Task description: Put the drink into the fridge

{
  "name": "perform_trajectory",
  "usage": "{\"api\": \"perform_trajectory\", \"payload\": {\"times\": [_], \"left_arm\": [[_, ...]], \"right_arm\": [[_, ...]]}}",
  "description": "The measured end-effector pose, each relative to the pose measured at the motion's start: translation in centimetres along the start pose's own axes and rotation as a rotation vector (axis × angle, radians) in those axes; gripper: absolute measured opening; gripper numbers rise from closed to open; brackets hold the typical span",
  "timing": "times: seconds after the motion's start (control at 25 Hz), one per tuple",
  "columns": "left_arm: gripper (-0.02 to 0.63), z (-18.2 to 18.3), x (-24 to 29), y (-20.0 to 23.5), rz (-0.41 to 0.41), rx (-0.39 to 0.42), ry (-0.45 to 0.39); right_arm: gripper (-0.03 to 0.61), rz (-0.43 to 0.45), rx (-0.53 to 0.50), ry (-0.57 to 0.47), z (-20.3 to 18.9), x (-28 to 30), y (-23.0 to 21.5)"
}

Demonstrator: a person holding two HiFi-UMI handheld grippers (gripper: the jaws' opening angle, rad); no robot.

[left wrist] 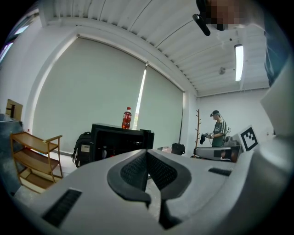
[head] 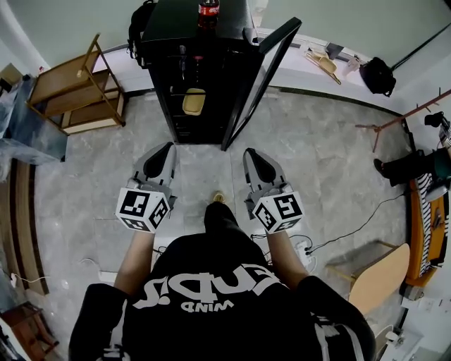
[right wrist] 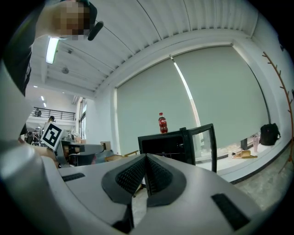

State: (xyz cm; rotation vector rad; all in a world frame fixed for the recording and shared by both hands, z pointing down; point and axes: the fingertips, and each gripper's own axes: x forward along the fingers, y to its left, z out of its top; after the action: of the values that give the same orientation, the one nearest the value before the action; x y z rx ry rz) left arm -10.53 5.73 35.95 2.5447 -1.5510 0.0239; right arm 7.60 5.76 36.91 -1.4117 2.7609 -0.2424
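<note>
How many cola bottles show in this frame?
1: the bottle stands on top of the fridge. Dim shapes inside it may be more bottles; too dark to tell.

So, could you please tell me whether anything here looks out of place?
Only the drink bottle: it stands upright on top of the fridge, not inside, while the fridge door hangs open. Nothing looks spilled or damaged.
</note>
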Motion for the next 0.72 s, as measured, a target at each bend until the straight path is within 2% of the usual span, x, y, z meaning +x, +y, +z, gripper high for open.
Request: {"api": "perform_trajectory", "payload": {"times": [0.16, 0.4, 0.52, 0.72], "left_arm": [[0.006, 1.0, 3.2, 0.5, 0.026, 0.0, 0.0], [0.005, 2.5, 8.2, 1.5, 0.023, -0.037, -0.031], [0.005, 3.4, 10.4, 1.7, 0.046, -0.021, -0.066], [0.006, 4.1, 13.1, 2.5, 0.082, 0.01, -0.047]], "right_arm": [[0.021, 0.027, 0.001, 0.0, 1.0, 2.4, -2.7], [0.021, 0.044, -0.008, 0.018, 2.1, 6.4, -6.7], [0.021, 0.07, -0.012, 0.024, 2.4, 7.8, -8.4], [0.021, 0.111, -0.021, 0.035, 2.4, 9.8, -9.8]]}}
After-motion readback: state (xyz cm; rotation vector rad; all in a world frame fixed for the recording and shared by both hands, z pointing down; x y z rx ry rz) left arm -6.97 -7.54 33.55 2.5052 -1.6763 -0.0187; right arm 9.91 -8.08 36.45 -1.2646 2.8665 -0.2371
